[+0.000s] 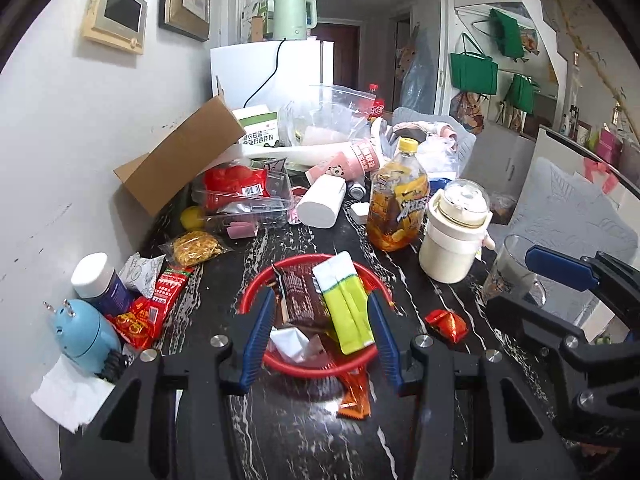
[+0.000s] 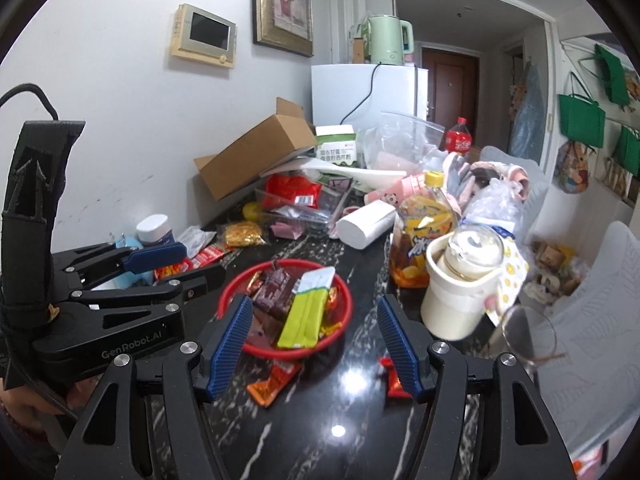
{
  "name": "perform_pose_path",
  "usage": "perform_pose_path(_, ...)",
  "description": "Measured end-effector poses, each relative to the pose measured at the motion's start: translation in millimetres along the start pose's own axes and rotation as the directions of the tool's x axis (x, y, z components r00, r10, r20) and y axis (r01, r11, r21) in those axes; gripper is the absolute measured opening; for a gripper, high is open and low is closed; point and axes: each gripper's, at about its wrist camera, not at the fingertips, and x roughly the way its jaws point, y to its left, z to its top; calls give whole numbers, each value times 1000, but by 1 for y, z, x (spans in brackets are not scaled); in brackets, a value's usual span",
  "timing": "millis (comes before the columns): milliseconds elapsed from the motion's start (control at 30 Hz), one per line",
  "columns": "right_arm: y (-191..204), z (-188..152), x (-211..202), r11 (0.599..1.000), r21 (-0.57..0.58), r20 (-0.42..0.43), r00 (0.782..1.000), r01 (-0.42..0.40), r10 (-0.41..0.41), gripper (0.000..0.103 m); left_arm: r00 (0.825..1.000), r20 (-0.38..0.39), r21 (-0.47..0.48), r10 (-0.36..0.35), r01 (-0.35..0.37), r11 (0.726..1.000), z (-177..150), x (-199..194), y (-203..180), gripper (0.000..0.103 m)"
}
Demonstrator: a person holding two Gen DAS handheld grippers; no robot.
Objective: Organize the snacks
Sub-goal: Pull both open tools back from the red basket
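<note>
A red basket [image 1: 256, 284] [image 2: 234, 286] on the black marble table holds a brown snack pack [image 1: 298, 296] [image 2: 276, 286], a yellow-green pack [image 1: 350, 312] [image 2: 304, 318] and a white packet [image 1: 290, 344]. My left gripper [image 1: 322, 334] is open and empty, its fingers either side of the basket. My right gripper [image 2: 318, 344] is open and empty, just in front of the basket. An orange snack [image 1: 354, 394] [image 2: 272, 384] lies in front of the basket. A red snack [image 1: 446, 324] [image 2: 394, 380] lies to its right, partly hidden by my right finger.
Red packets [image 1: 156, 304], a yellow noodle pack [image 1: 196, 246], a white-capped bottle [image 1: 96, 280] and a blue plug device [image 1: 82, 334] lie left by the wall. An iced tea bottle [image 1: 396, 204], a cream cup [image 1: 456, 232], a glass [image 1: 510, 270] and clutter stand behind and right.
</note>
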Motion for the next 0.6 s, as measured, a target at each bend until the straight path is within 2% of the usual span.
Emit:
perform_pose_path(333, -6, -34, -21, 1000, 20, -32, 999, 14, -14, 65, 998, -49, 17, -45, 46, 999, -30, -9, -26, 47)
perform_pose_path(600, -17, -64, -18, 998, 67, -94, 996, 14, -8, 65, 990, -110, 7, -90, 91, 996, -57, 2, -41, 47)
